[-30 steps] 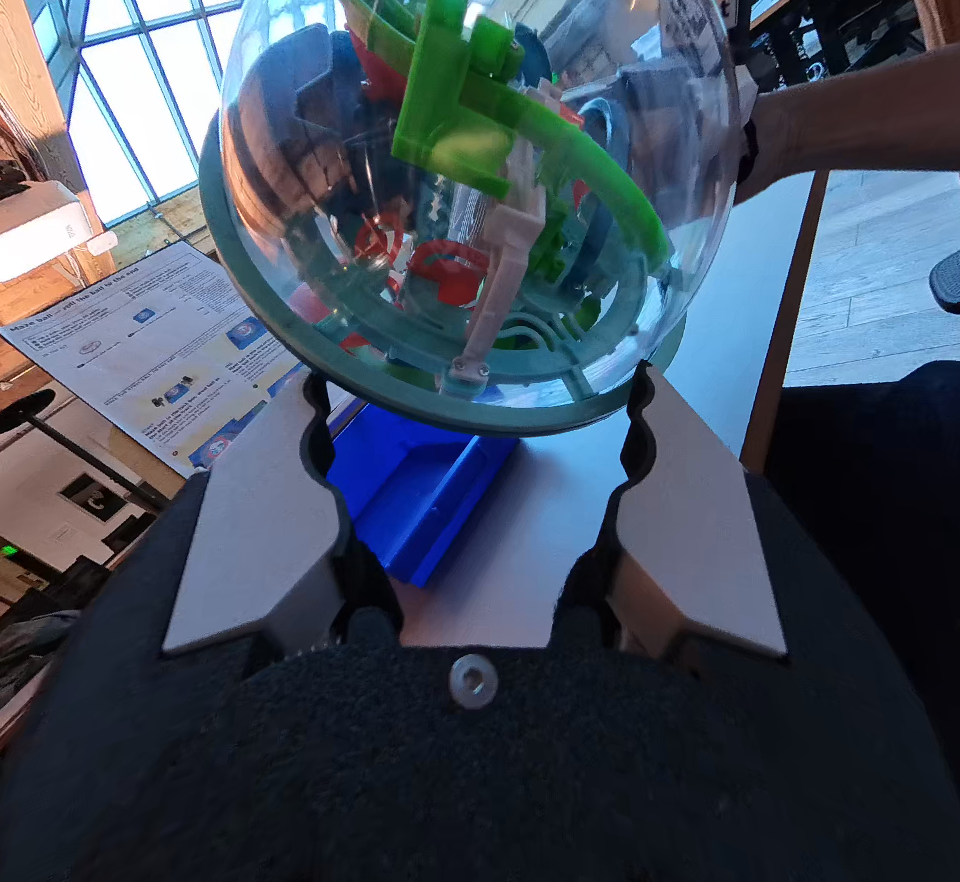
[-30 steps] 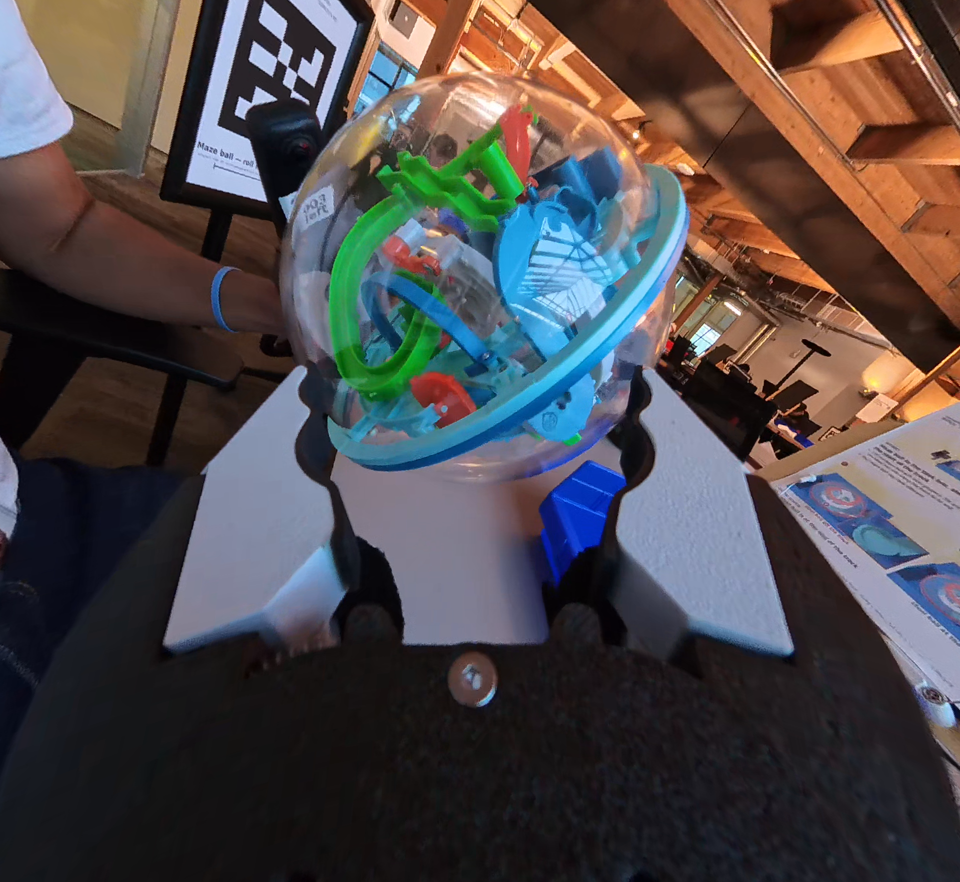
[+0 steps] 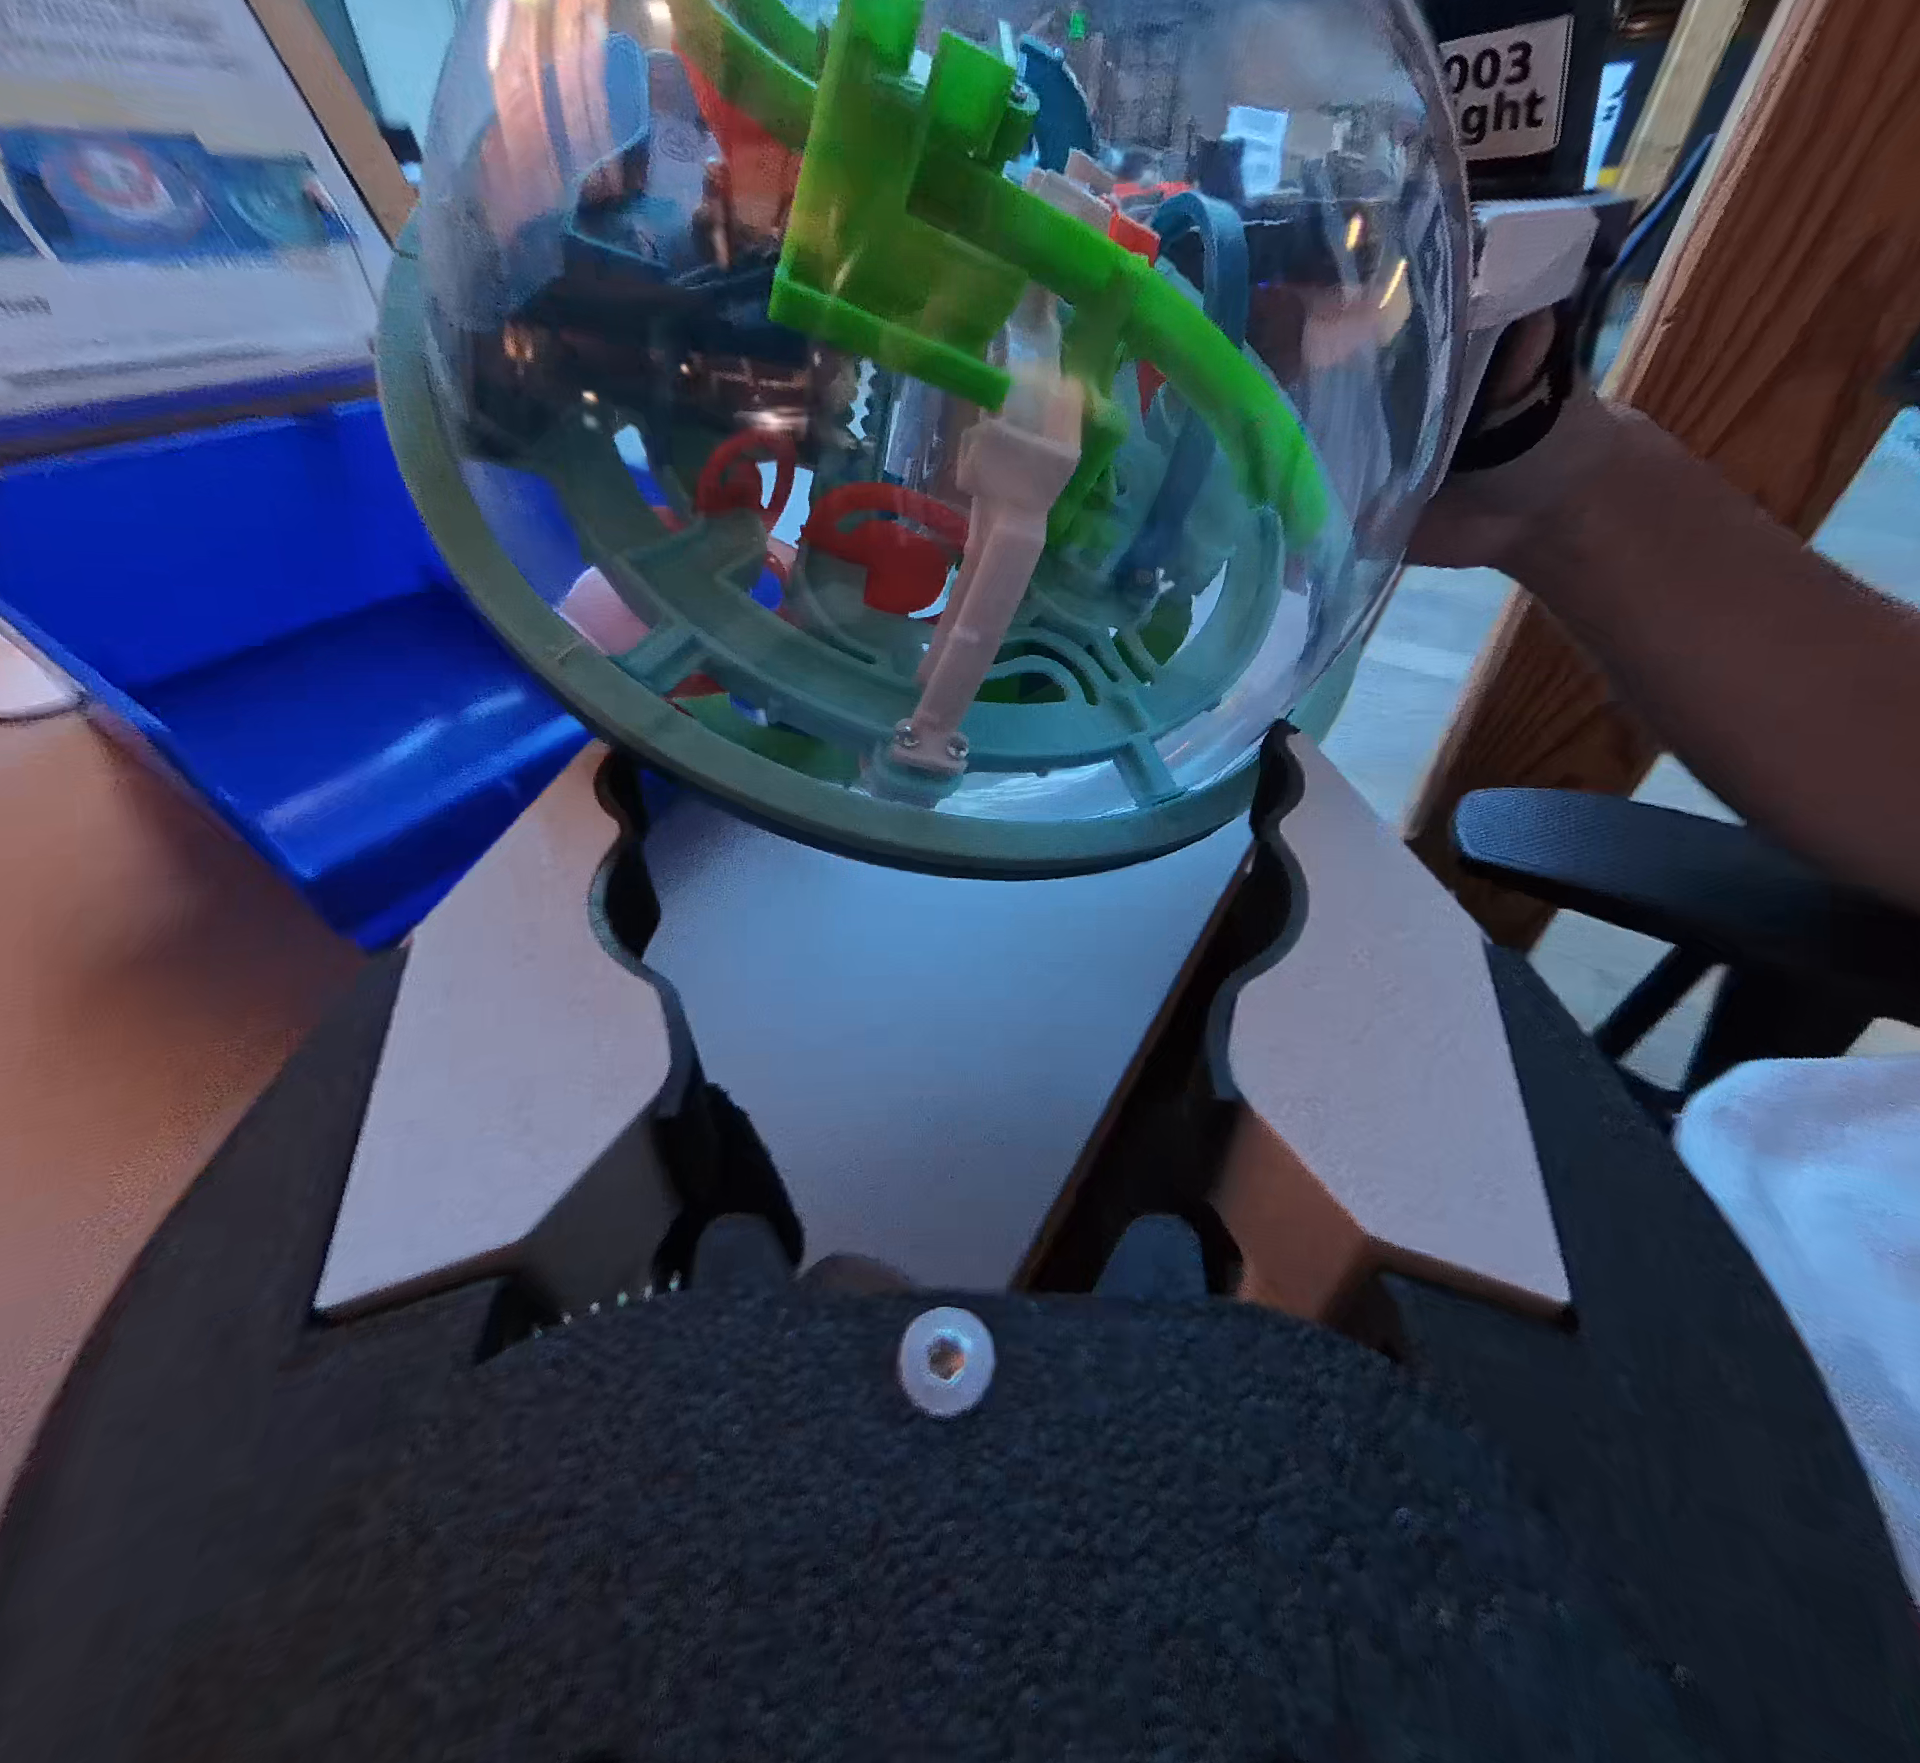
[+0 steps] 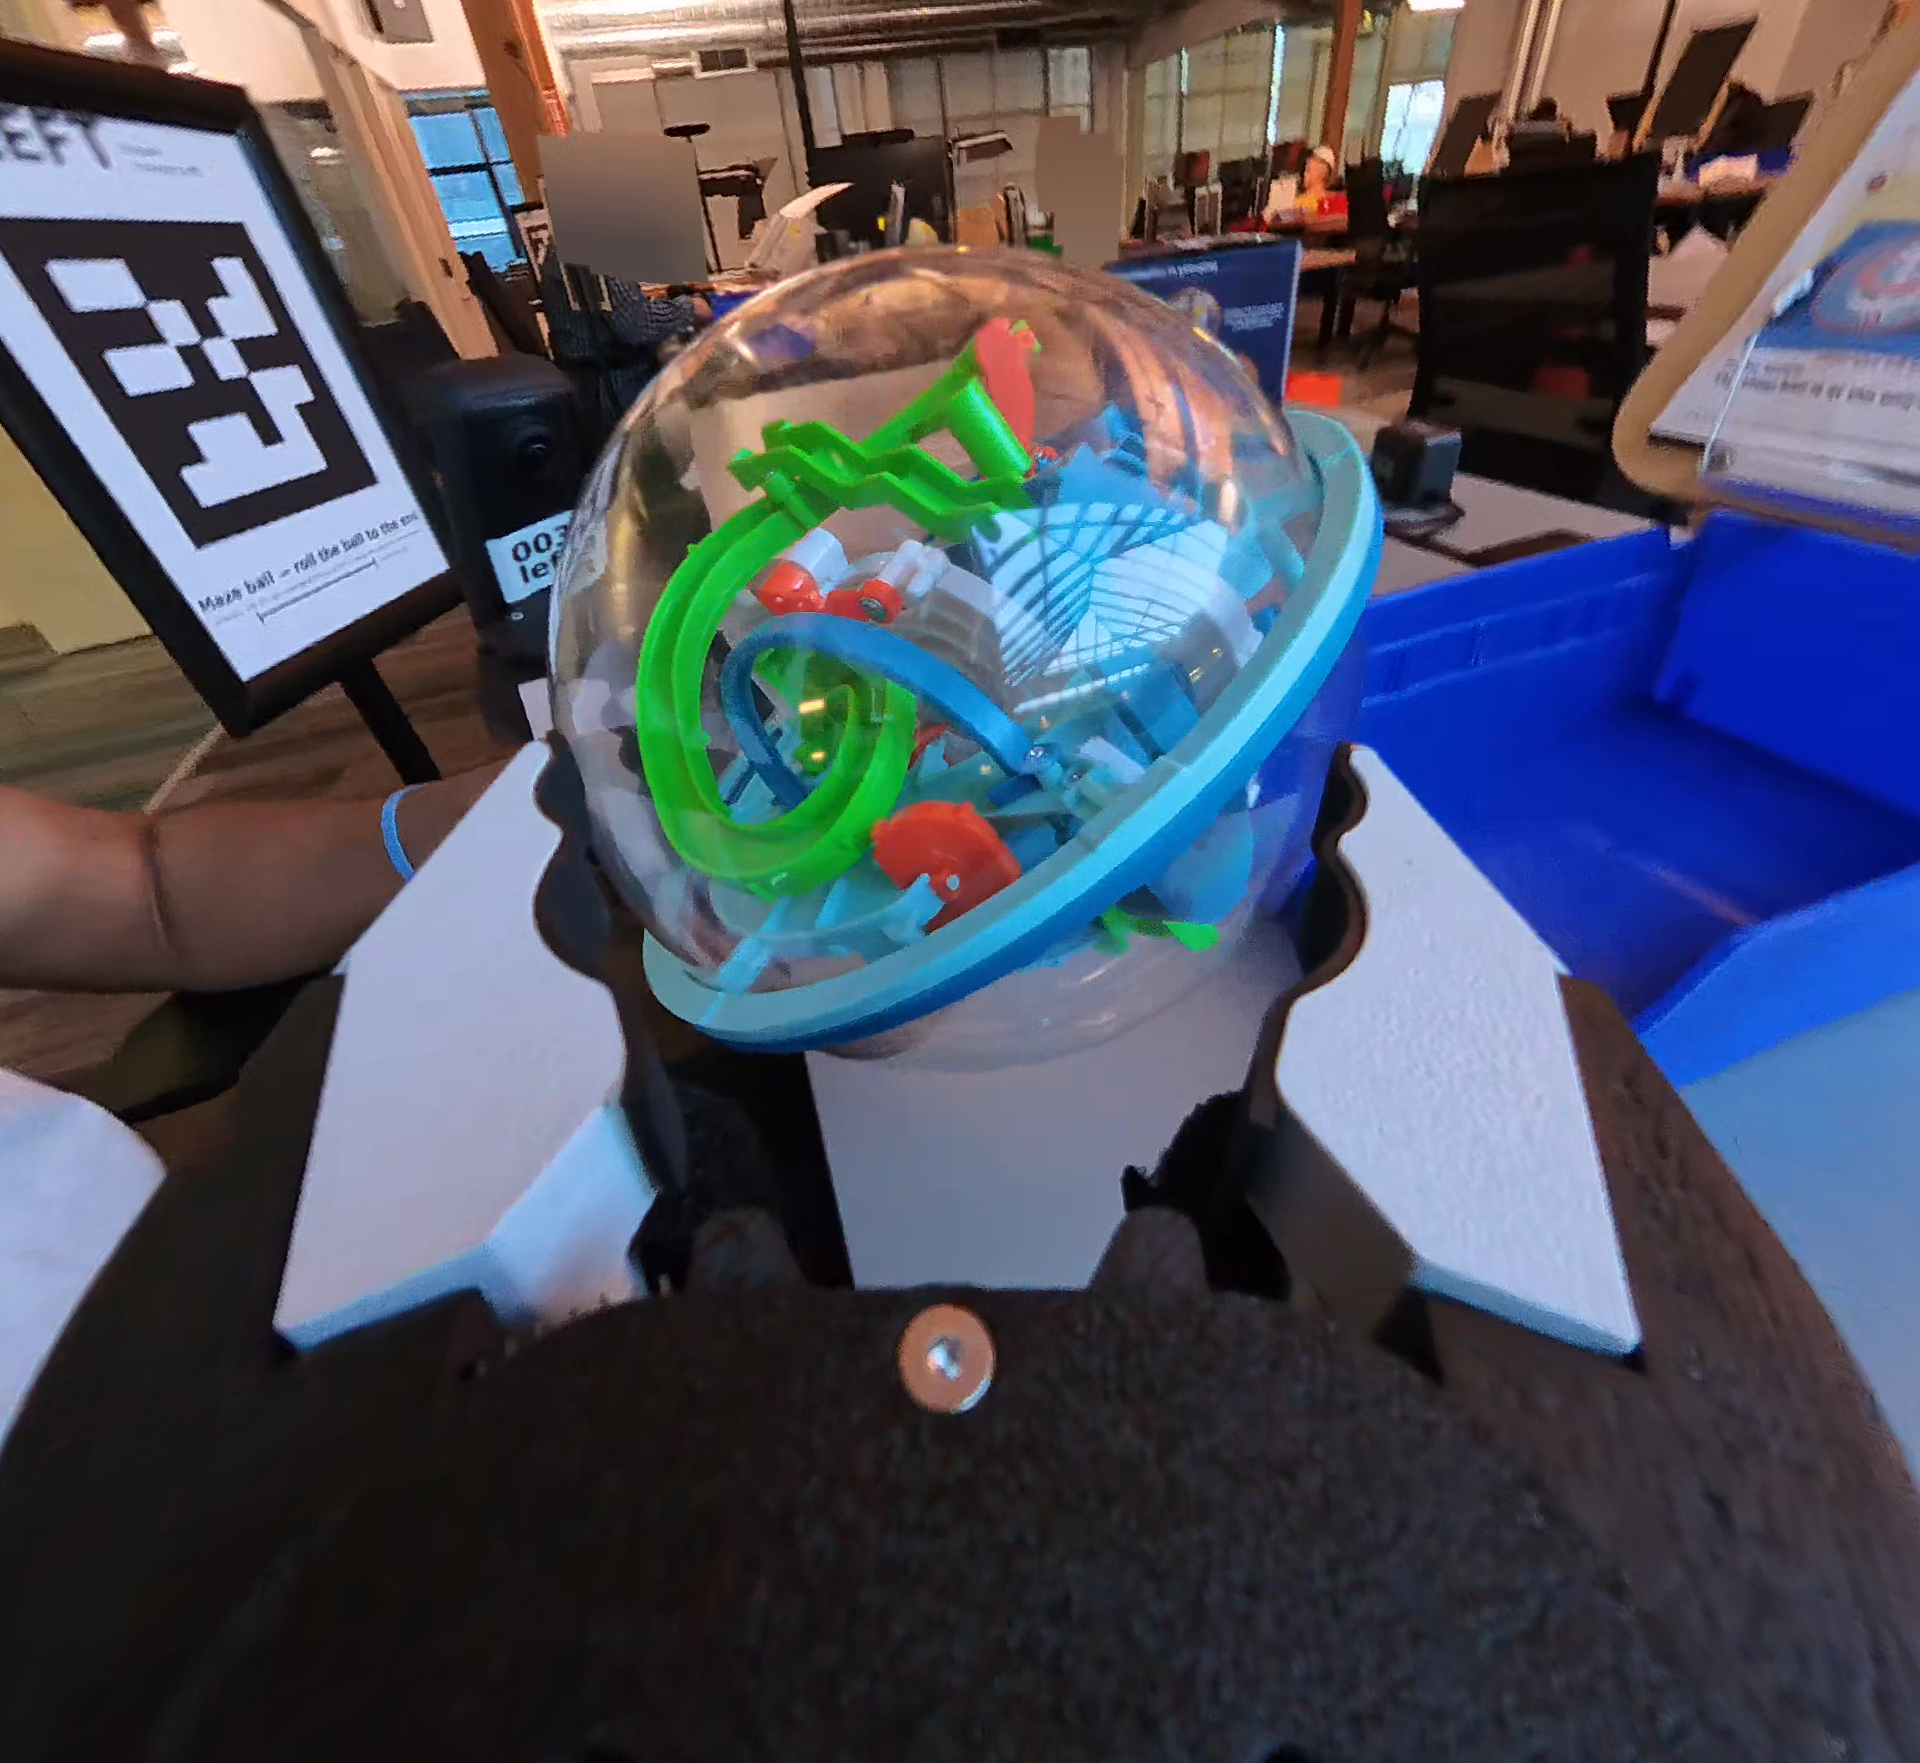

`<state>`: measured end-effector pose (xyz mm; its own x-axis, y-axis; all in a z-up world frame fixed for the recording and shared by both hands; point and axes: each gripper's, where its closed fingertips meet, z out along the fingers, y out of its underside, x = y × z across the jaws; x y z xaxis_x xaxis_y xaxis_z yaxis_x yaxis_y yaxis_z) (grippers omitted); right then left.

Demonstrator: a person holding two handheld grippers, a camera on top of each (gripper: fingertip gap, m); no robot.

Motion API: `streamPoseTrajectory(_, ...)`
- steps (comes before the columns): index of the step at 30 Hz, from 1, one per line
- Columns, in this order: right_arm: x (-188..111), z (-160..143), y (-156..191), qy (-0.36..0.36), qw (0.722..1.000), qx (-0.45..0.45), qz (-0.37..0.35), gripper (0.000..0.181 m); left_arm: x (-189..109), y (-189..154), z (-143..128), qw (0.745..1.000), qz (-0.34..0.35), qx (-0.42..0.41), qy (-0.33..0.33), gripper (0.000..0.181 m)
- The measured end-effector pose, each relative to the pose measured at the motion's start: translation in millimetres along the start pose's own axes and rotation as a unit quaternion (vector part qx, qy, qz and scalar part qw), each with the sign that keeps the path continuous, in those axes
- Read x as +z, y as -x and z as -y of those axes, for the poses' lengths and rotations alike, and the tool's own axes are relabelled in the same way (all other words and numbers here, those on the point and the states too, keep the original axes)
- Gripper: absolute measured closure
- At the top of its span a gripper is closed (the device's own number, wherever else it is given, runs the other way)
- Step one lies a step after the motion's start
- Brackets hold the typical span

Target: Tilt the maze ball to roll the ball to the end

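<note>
The maze ball (image 3: 914, 342) is a clear sphere with green, red and blue tracks and a teal ring around its middle. It is held in the air above the white table (image 3: 914, 1038), tilted. My left gripper (image 3: 945, 768) grips its lower part between both fingertips. My right gripper (image 4: 951, 778) grips the same maze ball (image 4: 935, 653) from the opposite side, ring slanting up to the right. The right gripper's body (image 3: 1527, 259) shows behind the sphere in the left wrist view. I cannot pick out the small ball inside.
A blue bin (image 3: 312, 674) sits on the table beside the sphere; it also shows in the right wrist view (image 4: 1662, 726). A propped instruction sheet (image 3: 125, 103), a framed marker sign (image 4: 187, 383), a wooden post (image 3: 1766, 259) and a chair arm (image 3: 1662, 882) stand around.
Both grippers have swung with the maze ball, so both views now look level instead of upward. The sphere's ring tilt has changed and the blue bin fills more of each view.
</note>
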<state>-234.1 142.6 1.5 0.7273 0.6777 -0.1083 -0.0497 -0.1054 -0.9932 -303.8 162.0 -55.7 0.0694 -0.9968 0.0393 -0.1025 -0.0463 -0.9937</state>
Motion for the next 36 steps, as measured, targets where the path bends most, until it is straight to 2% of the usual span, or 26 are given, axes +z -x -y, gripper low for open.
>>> streamPoseTrajectory(3, 2, -7, -8, 0.001, 0.998, 0.066, -0.025, 0.045, 6, -4, -13, 0.996, -0.024, -0.085, 0.029, 0.066)
streamPoseTrajectory(5, 1, -19, -7, 0.009, 0.995, 0.085, -0.043, 0.041, 8, -10, -23, 0.994, -0.025, -0.099, 0.050, 0.066)
streamPoseTrajectory(7, -1, -41, -1, 0.048, 0.991, 0.110, -0.056, 0.038, 8, -16, -36, 0.993, -0.014, -0.089, 0.077, 0.062)
streamPoseTrajectory(10, -3, -85, 13, 0.148, 0.976, 0.148, -0.061, 0.036, 8, -20, -54, 0.993, 0.014, -0.044, 0.111, 0.041)
streamPoseTrajectory(13, -3, -96, 14, 0.137, 0.975, 0.163, -0.066, 0.034, 11, -21, -67, 0.990, 0.032, -0.020, 0.138, 0.036)
streamPoseTrajectory(17, -6, -99, 14, 0.108, 0.978, 0.171, -0.058, 0.034, 11, -23, -68, 0.989, 0.035, 0.030, 0.141, 0.032)
streamPoseTrajectory(22, -7, -101, 12, 0.078, 0.988, 0.122, -0.052, 0.034, 7, -17, -78, 0.977, 0.028, 0.127, 0.170, 0.033)
streamPoseTrajectory(25, -12, -89, 9, 0.041, 0.995, 0.089, -0.023, 0.038, 0, -5, -94, 0.948, 0.040, 0.234, 0.211, 0.035)
streamPoseTrajectory(28, -33, -68, -6, 0.023, 1.000, 0.012, -0.014, 0.038, -6, 13, -104, 0.917, 0.071, 0.305, 0.248, 0.035)
streamPoseTrajectory(30, -54, -67, -27, 0.054, 0.997, -0.040, -0.027, 0.043, -5, 20, -106, 0.904, 0.087, 0.329, 0.258, 0.034)
streamPoseTrajectory(32, -72, -85, -54, 0.124, 0.986, -0.104, -0.038, 0.046, -4, 26, -102, 0.900, 0.096, 0.339, 0.255, 0.034)
streamPoseTrajectory(34, -73, -104, -59, 0.168, 0.979, -0.114, 0.009, 0.043, -4, 30, -95, 0.910, 0.093, 0.323, 0.245, 0.034)
streamPoseTrajectory(36, -60, -124, -58, 0.218, 0.962, -0.154, 0.051, 0.042, -4, 36, -88, 0.922, 0.085, 0.294, 0.236, 0.035)
